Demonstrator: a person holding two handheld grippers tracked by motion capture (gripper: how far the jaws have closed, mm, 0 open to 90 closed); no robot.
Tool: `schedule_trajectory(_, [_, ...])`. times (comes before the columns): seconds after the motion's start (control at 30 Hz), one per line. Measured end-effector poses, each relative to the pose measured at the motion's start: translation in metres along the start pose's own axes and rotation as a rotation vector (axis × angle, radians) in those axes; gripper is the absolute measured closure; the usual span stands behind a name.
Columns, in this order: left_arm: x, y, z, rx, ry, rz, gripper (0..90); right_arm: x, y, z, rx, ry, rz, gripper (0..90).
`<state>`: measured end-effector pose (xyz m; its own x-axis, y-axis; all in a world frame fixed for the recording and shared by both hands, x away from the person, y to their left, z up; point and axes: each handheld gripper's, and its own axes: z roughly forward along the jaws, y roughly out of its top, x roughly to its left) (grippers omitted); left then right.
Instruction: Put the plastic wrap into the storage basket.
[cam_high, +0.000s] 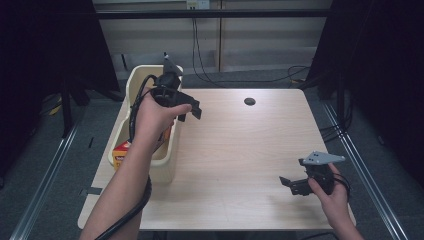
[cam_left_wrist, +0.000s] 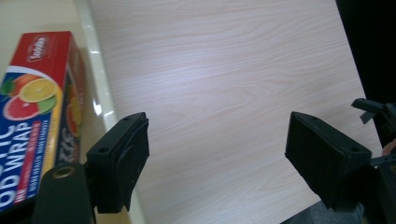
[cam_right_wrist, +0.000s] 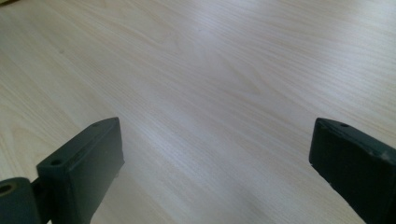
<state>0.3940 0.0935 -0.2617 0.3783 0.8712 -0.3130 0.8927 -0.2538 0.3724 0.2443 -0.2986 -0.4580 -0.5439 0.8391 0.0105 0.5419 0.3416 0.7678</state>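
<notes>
Both my forearms are bare, no sleeves, and each hand carries a black two-jaw tool: the left gripper (cam_high: 192, 111) trails a thick black cable along my arm. My right gripper (cam_high: 289, 183) wears a grey three-cornered plate on top, and its flat black jaw blocks show small screw holes.

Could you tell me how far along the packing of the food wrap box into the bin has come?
Done: the food wrap box lies inside the cream bin. In hand: nothing; the left gripper is open and empty at the bin's rim, the right gripper open over the bare table. Nothing else on the table appears left to pack.
</notes>
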Motion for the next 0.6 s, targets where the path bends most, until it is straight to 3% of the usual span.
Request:
schedule_trajectory(0.2, [-0.013, -0.003, 0.016, 0.019, -0.027, 0.046, 20.8, 0.000, 0.000, 0.000, -0.002, 0.000, -0.002, 2.8])
schedule_trajectory(0.6, [-0.034, -0.011, 0.044, 0.010, -0.071, 0.105, 19.2, 0.000, 0.000, 0.000, -0.002, 0.002, -0.009, 2.8])
